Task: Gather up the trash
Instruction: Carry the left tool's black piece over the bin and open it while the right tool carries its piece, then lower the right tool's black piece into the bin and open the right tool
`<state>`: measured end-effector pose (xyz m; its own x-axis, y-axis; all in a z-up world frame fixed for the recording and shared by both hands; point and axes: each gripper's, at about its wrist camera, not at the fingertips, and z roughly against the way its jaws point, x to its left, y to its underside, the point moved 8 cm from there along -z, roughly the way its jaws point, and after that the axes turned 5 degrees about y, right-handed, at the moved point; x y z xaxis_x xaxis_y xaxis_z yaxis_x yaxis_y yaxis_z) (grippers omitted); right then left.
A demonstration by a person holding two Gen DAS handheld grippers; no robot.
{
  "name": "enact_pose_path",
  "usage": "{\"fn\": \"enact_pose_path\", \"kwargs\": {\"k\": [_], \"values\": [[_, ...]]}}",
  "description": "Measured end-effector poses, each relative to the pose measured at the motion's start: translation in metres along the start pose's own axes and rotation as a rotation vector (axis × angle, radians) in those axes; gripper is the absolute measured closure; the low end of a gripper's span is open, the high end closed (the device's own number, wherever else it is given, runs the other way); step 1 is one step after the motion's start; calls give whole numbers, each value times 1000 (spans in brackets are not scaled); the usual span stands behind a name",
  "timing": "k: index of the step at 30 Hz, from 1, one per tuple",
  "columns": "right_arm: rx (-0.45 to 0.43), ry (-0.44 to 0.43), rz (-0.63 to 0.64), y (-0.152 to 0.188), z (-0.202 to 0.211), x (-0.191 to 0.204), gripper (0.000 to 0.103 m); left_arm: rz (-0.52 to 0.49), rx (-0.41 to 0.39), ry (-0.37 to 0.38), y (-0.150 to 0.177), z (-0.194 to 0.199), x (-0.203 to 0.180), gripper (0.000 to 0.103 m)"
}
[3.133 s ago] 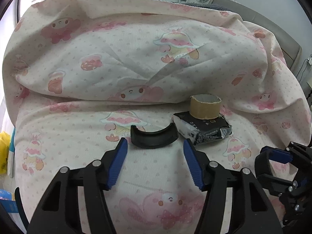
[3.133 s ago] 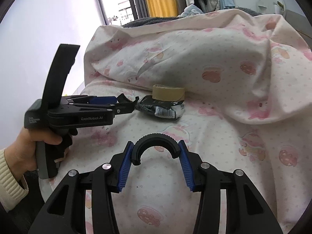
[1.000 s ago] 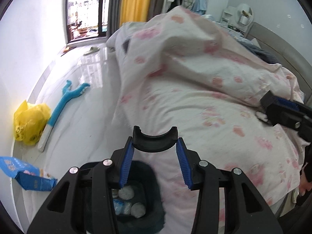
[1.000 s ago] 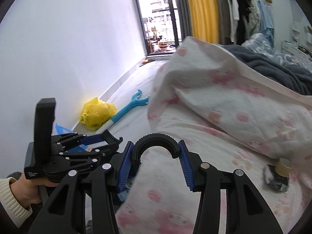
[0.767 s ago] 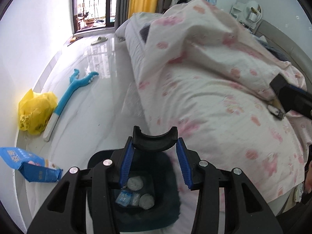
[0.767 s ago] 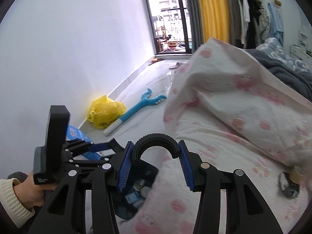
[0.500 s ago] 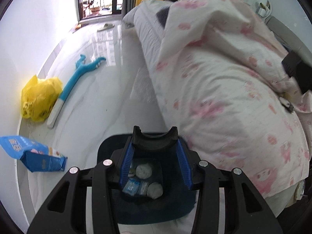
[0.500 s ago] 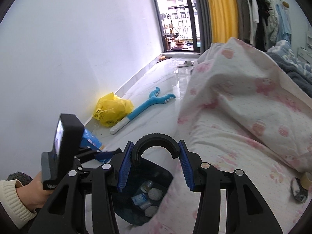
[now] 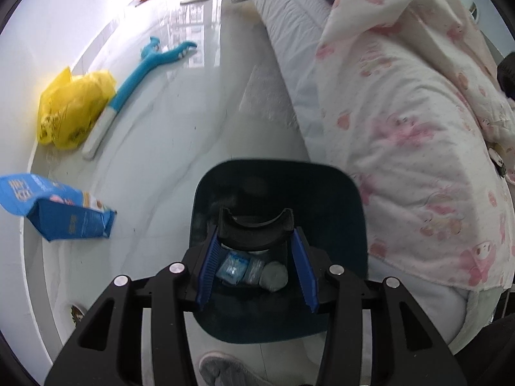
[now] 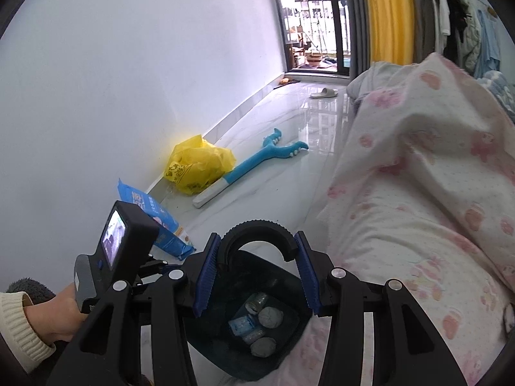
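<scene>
- The left tongs (image 9: pixel 256 259) point steeply down over the dark bin (image 9: pixel 349 193), which stands on the floor right against the bed (image 9: pixel 418 148), and they are clamped on a black curved piece (image 9: pixel 256 231).
- The right tongs (image 10: pixel 257 271) hang above the near side of that bin, gripping a black ribbed half-ring (image 10: pixel 257 231) of their own.
- In the bin bottom lie crumpled grey wads (image 10: pixel 271 317) and a blue wrapper (image 9: pixel 233 265).
- The step in hand looks like the drop: both pieces sit over the bin mouth.
- Next, I'd say, the left tongs should spread so their piece falls inside the rim; then the right.
- A blue packet (image 9: pixel 54 212) lies on the floor beside the bin, a yellow bag (image 9: pixel 69 109) farther from it.
</scene>
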<state>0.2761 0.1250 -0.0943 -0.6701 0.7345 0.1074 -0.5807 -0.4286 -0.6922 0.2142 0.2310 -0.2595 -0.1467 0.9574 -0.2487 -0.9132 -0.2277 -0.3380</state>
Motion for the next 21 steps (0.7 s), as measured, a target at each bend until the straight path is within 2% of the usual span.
{"fn": "enact_pose_path", "kwargs": {"k": [6, 12, 16, 21], "values": [[45, -1, 6, 5, -25, 13, 56, 3, 75, -8, 17, -16, 15, 53], [116, 9, -2, 16, -52, 19, 56, 7, 131, 8, 31, -22, 25, 40], [164, 12, -8, 24, -70, 23, 55, -1, 139, 10, 35, -20, 29, 35], [221, 19, -10, 34, -93, 31, 56, 6, 97, 11, 32, -6, 38, 30]]}}
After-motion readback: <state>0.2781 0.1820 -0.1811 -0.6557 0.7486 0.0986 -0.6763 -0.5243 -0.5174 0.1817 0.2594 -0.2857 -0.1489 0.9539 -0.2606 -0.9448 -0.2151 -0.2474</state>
